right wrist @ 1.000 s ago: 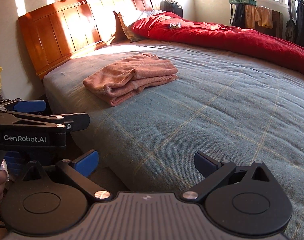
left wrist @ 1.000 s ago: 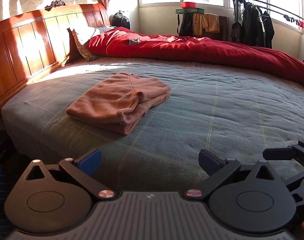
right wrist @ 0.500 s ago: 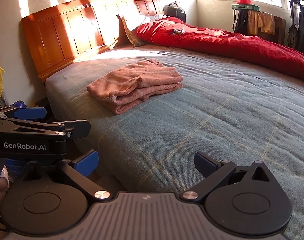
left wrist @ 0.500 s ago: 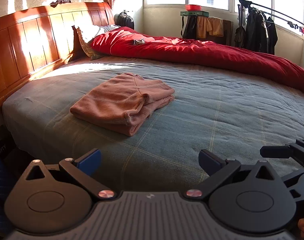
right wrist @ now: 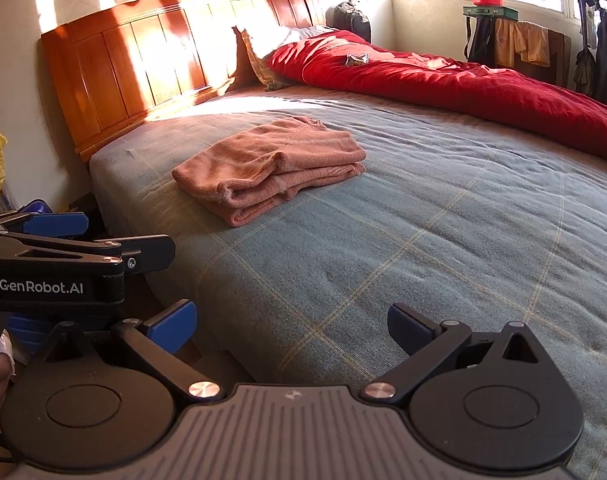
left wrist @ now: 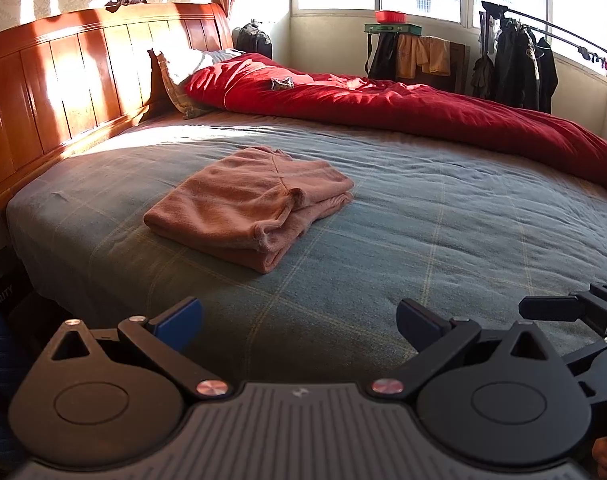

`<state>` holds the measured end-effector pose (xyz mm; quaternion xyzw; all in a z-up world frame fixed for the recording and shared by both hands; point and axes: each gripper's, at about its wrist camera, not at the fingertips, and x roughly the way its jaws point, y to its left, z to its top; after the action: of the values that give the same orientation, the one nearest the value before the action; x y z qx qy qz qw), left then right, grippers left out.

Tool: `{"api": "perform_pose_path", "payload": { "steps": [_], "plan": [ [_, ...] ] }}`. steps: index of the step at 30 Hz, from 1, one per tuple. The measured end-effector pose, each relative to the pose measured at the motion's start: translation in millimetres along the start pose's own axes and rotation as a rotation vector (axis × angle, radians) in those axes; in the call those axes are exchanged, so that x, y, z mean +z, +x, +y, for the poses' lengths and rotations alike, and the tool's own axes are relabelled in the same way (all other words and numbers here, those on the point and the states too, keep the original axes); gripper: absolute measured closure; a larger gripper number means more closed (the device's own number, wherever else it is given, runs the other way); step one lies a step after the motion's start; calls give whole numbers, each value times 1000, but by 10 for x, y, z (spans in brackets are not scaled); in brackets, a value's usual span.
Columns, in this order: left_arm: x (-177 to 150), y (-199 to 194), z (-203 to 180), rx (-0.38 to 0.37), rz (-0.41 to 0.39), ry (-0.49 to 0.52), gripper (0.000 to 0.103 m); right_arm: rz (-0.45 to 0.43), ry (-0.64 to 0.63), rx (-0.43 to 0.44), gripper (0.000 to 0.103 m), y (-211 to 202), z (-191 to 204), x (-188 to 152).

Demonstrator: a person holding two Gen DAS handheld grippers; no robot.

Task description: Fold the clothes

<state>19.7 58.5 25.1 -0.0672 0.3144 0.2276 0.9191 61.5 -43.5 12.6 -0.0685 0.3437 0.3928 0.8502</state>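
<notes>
Pink garment (left wrist: 249,204) sits on the bed (left wrist: 443,240), at roughly 11 o'clock from my left gripper (left wrist: 299,318) and 12 o'clock from my right gripper (right wrist: 291,322), well apart from both. It's already in a thick rectangular stack, several layers, rolled hem edges showing at the near corner. Looks like fleece or knit: soft, light, no stiffness, will sag and slide apart layer by layer if I pinch only the top sheet. Can't tell from here whether it's trousers or a top, fisheye is too coarse. If another fold is needed I'd take the near short edge, one gripper per corner, pads biting through all layers, and lift low so the stack doesn't unroll. Fabric isn't slippery against the woven blue-grey cover, so expect drag; lift, don't pull. Both grippers are empty with fingers spread wide, hovering at the foot edge of the bed. Outward: red duvet (left wrist: 403,108) bunched along the far side at 1 o'clock, pillow (left wrist: 191,70) and wooden headboard (left wrist: 63,80) at 10 o'clock, clothes rack (left wrist: 519,64) by the window at 2 o'clock.
</notes>
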Motion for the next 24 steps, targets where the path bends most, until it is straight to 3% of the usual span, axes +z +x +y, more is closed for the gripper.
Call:
{"api": "perform_pose_path", "payload": {
  "steps": [24],
  "plan": [
    [13,30,29,1,12,-19,1,6,5,12,0,25,1,-22]
  ]
}}
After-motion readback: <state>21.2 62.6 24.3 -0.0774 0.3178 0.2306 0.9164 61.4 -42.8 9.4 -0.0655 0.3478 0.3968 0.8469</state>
